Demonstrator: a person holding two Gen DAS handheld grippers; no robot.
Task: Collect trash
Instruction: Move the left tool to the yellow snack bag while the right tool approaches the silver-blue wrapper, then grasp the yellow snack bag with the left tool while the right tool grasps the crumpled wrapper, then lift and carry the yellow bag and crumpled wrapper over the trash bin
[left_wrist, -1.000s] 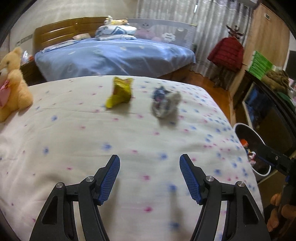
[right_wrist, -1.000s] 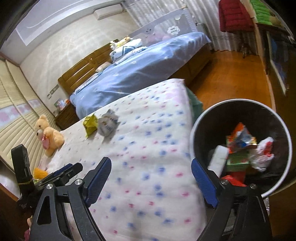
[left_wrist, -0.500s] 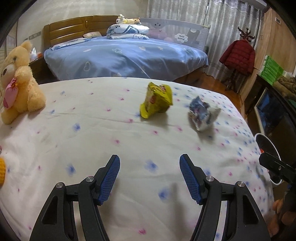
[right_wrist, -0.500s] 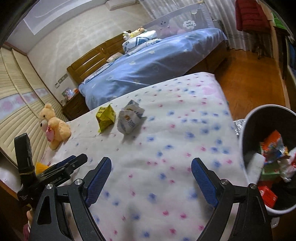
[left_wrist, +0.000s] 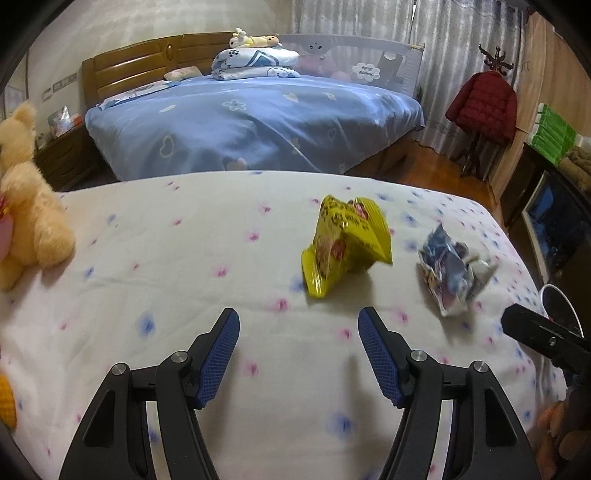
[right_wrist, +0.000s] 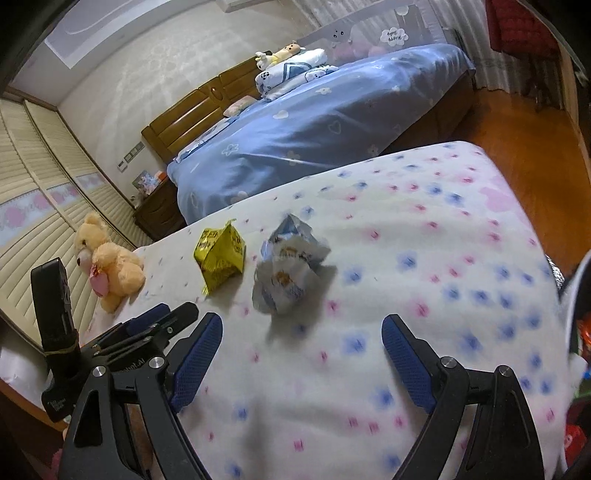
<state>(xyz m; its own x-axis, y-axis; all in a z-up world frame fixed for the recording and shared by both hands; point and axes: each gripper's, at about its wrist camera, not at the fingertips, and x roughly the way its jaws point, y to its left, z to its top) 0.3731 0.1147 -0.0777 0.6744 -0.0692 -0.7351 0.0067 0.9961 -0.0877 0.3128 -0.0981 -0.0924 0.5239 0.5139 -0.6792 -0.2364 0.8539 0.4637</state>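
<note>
Both grippers, left (left_wrist: 298, 354) and right (right_wrist: 302, 363), hover wide open and empty, wrappers (left_wrist: 347, 245) (right_wrist: 290, 267) just ahead for grabbing.

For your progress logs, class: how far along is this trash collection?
Done: some trash already lies in the bin. In hand: nothing; the left gripper and right gripper are open and empty. Left: the yellow wrapper and the blue-white wrapper on the bedspread.
</note>
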